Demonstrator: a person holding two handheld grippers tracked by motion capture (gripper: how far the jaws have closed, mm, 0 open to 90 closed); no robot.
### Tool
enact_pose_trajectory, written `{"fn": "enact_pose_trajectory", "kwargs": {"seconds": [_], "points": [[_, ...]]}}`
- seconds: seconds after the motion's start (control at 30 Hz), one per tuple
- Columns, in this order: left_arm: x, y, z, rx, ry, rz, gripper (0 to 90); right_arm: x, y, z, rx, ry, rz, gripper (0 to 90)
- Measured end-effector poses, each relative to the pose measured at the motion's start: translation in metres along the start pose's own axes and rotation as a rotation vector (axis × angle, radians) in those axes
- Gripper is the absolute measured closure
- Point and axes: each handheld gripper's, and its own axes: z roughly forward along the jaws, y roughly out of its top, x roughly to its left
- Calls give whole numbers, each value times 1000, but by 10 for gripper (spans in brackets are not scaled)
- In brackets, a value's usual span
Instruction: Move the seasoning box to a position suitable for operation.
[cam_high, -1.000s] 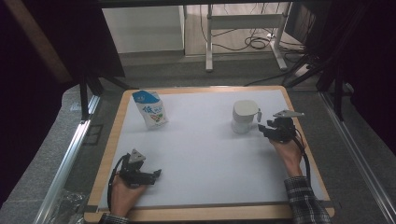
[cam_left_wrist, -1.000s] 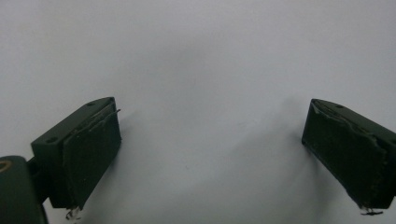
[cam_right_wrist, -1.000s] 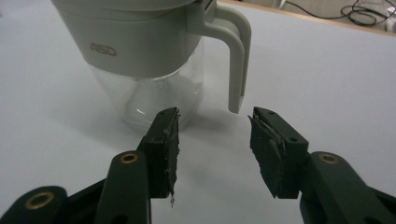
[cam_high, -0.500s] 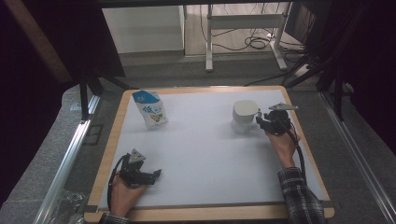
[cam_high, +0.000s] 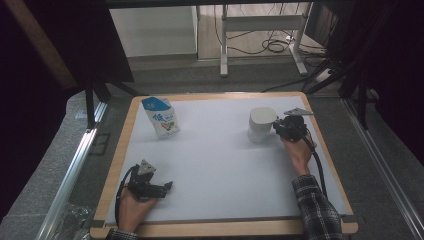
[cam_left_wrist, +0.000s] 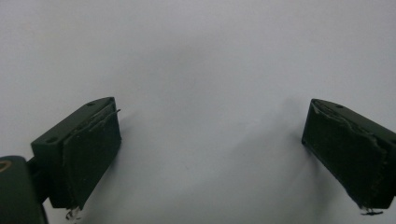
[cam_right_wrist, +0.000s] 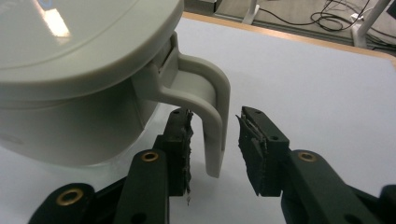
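- Right gripper view showed the right gripper (cam_right_wrist: 215, 140) with its jaws either side of the handle (cam_right_wrist: 212, 116) of the white jug (cam_right_wrist: 79, 93); they had just been closing but gaps remained, so no grip yet.
- High view put the jug (cam_high: 261, 124) upper right on the worktop (cam_high: 220, 165), near its far edge.
- Judged: approach done; clamping and moving were left.
- Left gripper (cam_high: 150, 186) sat lower left, jaws wide, empty.
- A pouch (cam_high: 161, 116) stood upper left; the middle lay open.
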Motion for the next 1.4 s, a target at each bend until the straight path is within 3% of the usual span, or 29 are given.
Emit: {"fn": "enact_pose_trajectory", "kwargs": {"seconds": [0.2, 0.47, 0.97, 1.4], "points": [[0, 0, 0, 0, 0, 0, 46, -3, 0, 3, -15, 14, 46, 723], [0, 0, 0, 0, 0, 0, 45, 6, 0, 4, -29, -44, 15, 799], [0, 0, 0, 0, 0, 0, 45, 13, 0, -5, -27, 14, 40, 801], [0, 0, 0, -1, 0, -1, 45, 35, -1, -25, -34, 90, 14, 801]]}}
